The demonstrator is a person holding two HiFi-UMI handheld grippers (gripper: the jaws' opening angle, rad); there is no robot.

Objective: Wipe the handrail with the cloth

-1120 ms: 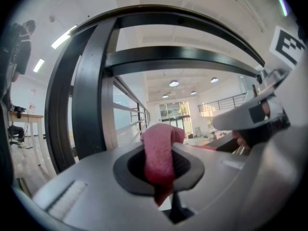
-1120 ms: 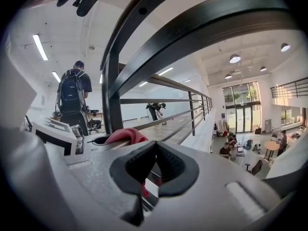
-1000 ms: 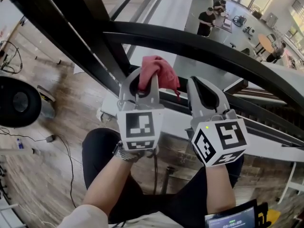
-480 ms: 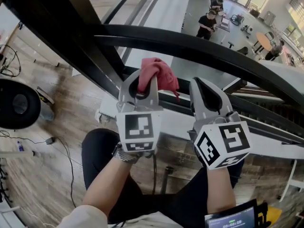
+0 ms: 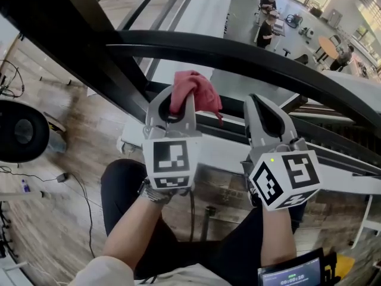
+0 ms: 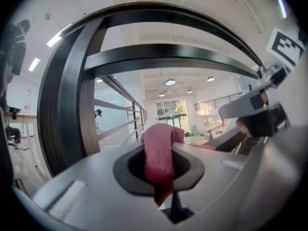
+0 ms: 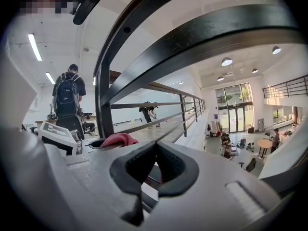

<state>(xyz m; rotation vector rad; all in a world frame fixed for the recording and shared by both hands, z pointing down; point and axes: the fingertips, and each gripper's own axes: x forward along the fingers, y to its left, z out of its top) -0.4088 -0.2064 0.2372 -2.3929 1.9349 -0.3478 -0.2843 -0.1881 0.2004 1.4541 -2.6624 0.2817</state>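
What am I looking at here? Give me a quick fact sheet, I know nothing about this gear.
Setting: indoors, at a black handrail above a hall
Left tongs: shut on a red cloth
Right tongs: shut, holding nothing
Cloth position: held below the top rail, not touching it
Wiping: not under way at this moment

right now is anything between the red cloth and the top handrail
Nothing visible: the red cloth, clamped in the left gripper, sits just below the black top handrail with only open air between.
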